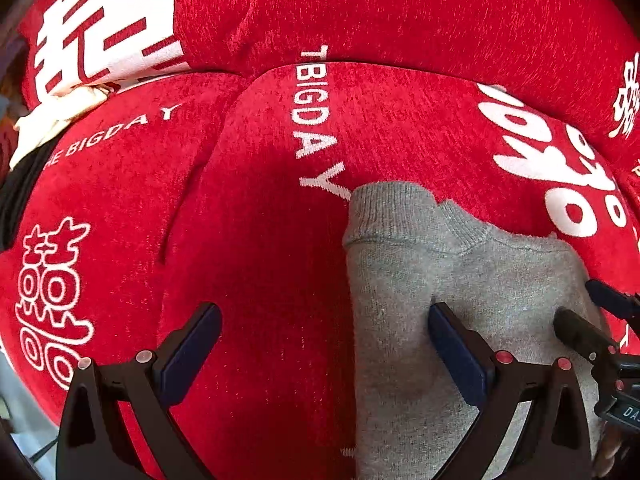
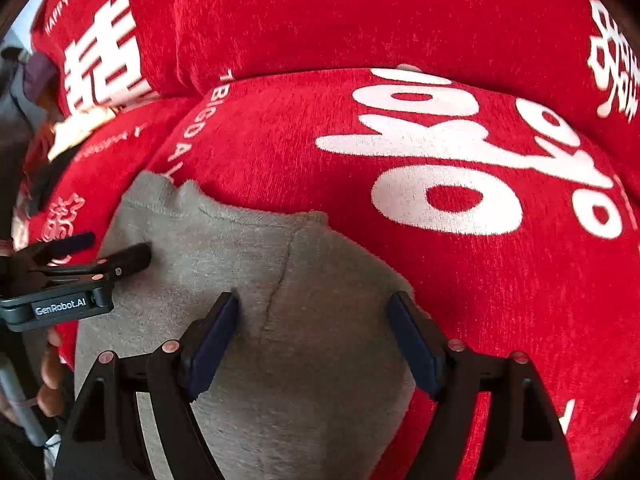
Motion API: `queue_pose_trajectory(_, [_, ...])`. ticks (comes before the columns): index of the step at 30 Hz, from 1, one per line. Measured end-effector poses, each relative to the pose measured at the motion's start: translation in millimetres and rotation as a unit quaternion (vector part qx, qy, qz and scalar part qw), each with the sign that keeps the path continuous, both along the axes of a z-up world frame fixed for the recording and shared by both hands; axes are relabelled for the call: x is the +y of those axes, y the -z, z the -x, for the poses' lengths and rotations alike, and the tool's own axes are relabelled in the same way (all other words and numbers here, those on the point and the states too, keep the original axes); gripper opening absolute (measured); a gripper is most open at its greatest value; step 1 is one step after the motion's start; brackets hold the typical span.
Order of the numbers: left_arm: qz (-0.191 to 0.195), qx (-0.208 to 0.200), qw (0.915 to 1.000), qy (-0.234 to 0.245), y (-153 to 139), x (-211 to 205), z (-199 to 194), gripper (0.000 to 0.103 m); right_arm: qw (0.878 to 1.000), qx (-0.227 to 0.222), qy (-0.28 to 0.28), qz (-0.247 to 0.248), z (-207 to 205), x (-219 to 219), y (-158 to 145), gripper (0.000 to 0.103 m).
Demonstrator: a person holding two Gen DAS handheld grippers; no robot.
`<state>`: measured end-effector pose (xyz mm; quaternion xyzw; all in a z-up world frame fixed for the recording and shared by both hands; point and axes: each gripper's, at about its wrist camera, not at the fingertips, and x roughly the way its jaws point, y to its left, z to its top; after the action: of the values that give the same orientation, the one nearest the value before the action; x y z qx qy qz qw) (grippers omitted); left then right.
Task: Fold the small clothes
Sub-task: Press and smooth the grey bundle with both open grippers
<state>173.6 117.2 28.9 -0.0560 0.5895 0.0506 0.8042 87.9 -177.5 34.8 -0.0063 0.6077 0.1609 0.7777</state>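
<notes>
Jaws spread on both your grippers, left gripper (image 1: pixel 326 344) and right gripper (image 2: pixel 314 334), pinching nothing, over grey garment (image 2: pixel 288 280) lying on red cover (image 2: pixel 500 280).

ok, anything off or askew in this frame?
Nothing damaged or spilled. The grey garment lies rumpled on the red cover, with a crease down its middle and an uneven far edge. Both grippers, left and right, are open above it, gripping nothing.
</notes>
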Motion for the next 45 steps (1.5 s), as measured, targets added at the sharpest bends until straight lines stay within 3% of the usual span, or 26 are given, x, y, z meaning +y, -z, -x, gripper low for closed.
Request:
queue_pose_trajectory(4, [-0.014, -0.014, 0.9998, -0.005, -17.5, -4.9, 6.1, 0.103, 0.999, -0.015, 0.013, 0.032, 8.5, 7.8, -20.9, 0.08])
queue_pose_trajectory(8, [0.007, -0.049, 0.9988, 0.004, -44.3, -8.2, 35.4, 0.103, 0.998, -0.051, -0.037, 0.023, 48.3, 25.8, -49.4, 0.08])
queue_pose_trajectory(11, [0.011, -0.061, 0.998, 0.009, -51.5, -14.1, 56.0, 0.103, 0.995, -0.057, -0.07, 0.037, 68.2, 41.0, -47.7, 0.08])
queue_pose_trajectory(14, [-0.013, -0.057, 0.9982, 0.016, -43.5, -21.4, 69.2, 0.103, 0.993, -0.063, -0.086, 0.056, 78.2, 49.3, -36.7, 0.08])
queue_pose_trajectory(19, [-0.002, -0.058, 0.9982, 0.015, -31.6, -16.5, 82.1, 0.103, 0.992, -0.077, -0.085, 0.043, 88.2, 31.8, -37.3, 0.08])
queue_pose_trajectory(26, [-0.025, -0.071, 0.9968, 0.027, -51.3, -22.2, 104.8, 0.103, 0.992, -0.084, -0.073, 0.055, 110.0, 4.5, -48.1, 0.081])
queue_pose_trajectory(28, [-0.023, -0.078, 0.9962, 0.032, -58.5, -21.9, 114.5, 0.103, 0.989, -0.103, -0.078, 0.068, 120.0, 5.8, -56.4, 0.081])
queue_pose_trajectory(32, [-0.023, -0.088, 0.995, 0.04, -67.4, -26.3, 132.6, 0.103, 0.974, -0.154, -0.146, 0.083, 151.2, 26.7, -75.0, 0.081])
queue_pose_trajectory(36, [-0.025, -0.078, 0.9955, 0.048, -59.9, -34.8, 146.6, 0.103, 0.961, -0.171, -0.205, 0.077, 174.2, 48.1, -77.1, 0.081])
queue_pose_trajectory(40, [-0.031, -0.06, 0.9962, 0.055, -41.9, -37.4, 160.7, 0.103, 0.96, -0.158, -0.22, 0.074, 185.3, 53.6, -64.4, 0.081])
queue_pose_trajectory(43, [-0.021, -0.051, 0.997, 0.054, -27.7, -31.7, 167.1, 0.103, 0.958, -0.15, -0.222, 0.101, 189.5, 47.3, -45.1, 0.081])
queue_pose_trajectory(45, [-0.008, -0.046, 0.9976, 0.052, -20.4, -26.9, 170.5, 0.103, 0.952, -0.168, -0.231, 0.109, 198.2, 40.9, -40.2, 0.081])
